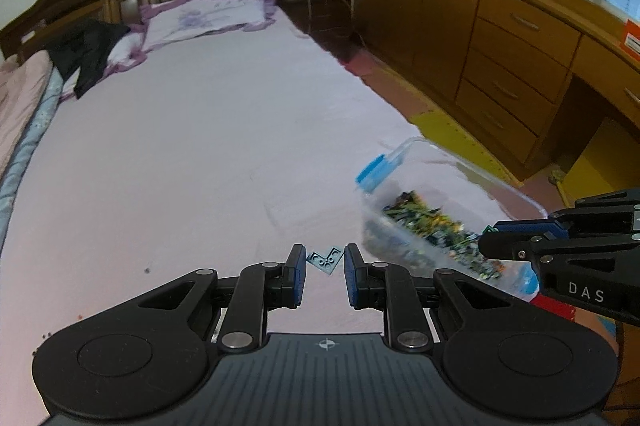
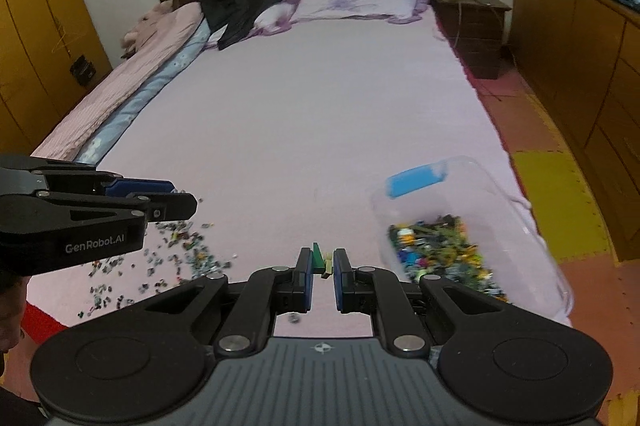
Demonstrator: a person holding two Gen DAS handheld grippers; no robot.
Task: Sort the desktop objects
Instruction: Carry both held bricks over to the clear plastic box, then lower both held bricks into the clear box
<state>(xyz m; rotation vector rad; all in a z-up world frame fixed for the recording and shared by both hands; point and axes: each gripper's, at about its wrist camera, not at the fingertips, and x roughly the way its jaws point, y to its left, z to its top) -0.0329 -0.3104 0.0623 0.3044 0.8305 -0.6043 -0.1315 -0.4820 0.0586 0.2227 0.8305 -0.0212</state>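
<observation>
Lilac bedsheet (image 2: pixel 304 114), blue-clipped clear box (image 2: pixel 472 226), teal brick (image 1: pixel 325 259), floral pillow (image 2: pixel 356 2)

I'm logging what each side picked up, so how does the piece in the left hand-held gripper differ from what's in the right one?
The left hand-held gripper holds a single teal piece, a flat L-shaped plate with studs showing; the right hand-held gripper holds a green piece and a pale yellowish piece together. The teal piece lies tilted, while the green piece stands on edge. Both loads are small building bricks pinched between blue pads above the bed.
</observation>
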